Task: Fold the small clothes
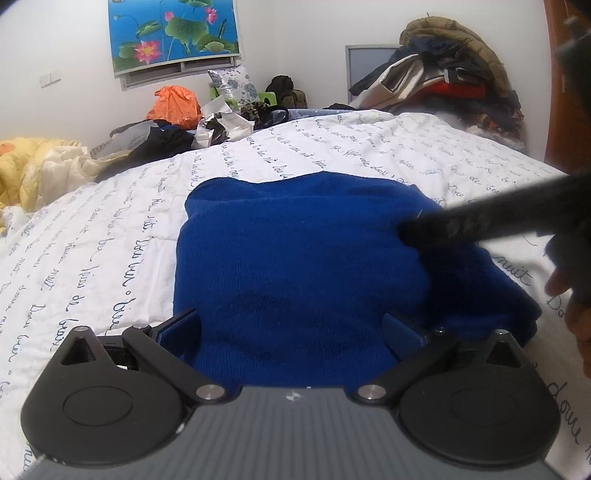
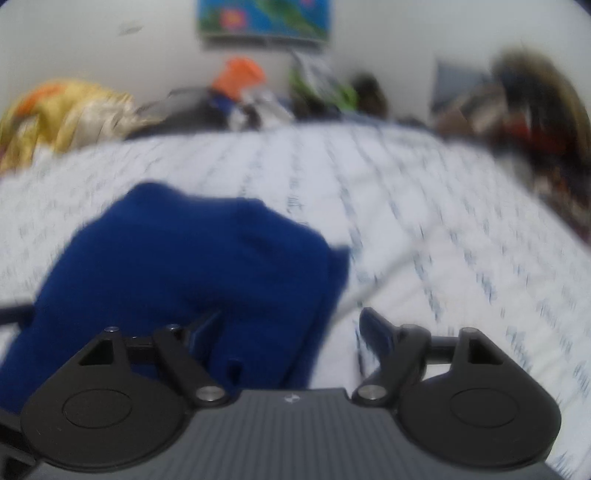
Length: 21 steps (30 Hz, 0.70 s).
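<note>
A folded blue knit garment (image 1: 295, 258) lies on the white bedspread with script writing (image 1: 110, 229). My left gripper (image 1: 291, 328) is open, its fingers spread over the garment's near edge without gripping it. The right gripper's dark finger (image 1: 480, 221) reaches in from the right and rests on the garment's right side. In the blurred right wrist view the garment (image 2: 184, 266) lies at left and the right gripper (image 2: 291, 328) is open above the garment's right edge and the bedspread (image 2: 424, 221).
Behind the bed lie a yellow quilt (image 1: 33, 166), an orange bag (image 1: 175, 105), dark clothes (image 1: 159, 142) and a tall clothes pile (image 1: 450, 77). A lotus picture (image 1: 173, 33) hangs on the wall. A wooden door edge (image 1: 569, 110) stands at right.
</note>
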Each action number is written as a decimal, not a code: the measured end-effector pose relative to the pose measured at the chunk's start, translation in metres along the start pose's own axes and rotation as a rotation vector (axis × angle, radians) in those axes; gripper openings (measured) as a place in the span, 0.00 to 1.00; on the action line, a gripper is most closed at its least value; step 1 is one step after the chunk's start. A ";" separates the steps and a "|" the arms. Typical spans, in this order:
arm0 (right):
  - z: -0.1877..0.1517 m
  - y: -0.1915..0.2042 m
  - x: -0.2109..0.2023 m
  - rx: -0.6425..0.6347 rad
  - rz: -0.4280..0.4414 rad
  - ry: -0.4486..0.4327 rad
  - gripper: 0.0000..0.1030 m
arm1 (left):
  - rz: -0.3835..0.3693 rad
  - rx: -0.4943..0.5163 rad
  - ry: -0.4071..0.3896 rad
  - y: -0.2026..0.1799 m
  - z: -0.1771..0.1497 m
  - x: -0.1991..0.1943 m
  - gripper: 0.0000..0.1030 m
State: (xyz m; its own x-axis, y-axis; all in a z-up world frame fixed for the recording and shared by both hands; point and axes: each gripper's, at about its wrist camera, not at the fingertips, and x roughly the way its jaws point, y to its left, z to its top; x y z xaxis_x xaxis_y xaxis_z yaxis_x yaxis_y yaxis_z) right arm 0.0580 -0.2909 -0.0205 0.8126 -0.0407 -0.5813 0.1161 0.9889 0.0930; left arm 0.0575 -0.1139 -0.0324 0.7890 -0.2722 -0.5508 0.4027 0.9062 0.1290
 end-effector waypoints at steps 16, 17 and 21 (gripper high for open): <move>-0.033 -0.028 -0.027 0.112 0.231 0.085 0.79 | -0.104 -0.361 0.052 0.085 -0.009 -0.012 1.00; -0.034 -0.024 -0.028 0.106 0.237 0.077 0.80 | -0.136 -0.394 0.067 0.090 -0.009 -0.009 1.00; -0.033 -0.020 -0.022 0.130 0.341 0.070 0.80 | -0.199 -0.405 0.058 0.091 -0.009 -0.005 0.94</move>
State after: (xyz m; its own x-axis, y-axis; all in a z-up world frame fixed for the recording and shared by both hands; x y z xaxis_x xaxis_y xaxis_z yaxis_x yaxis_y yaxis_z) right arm 0.0183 -0.3050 -0.0363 0.7765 0.3026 -0.5528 -0.0796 0.9173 0.3903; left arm 0.0860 -0.0271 -0.0253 0.6826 -0.4458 -0.5790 0.3207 0.8948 -0.3108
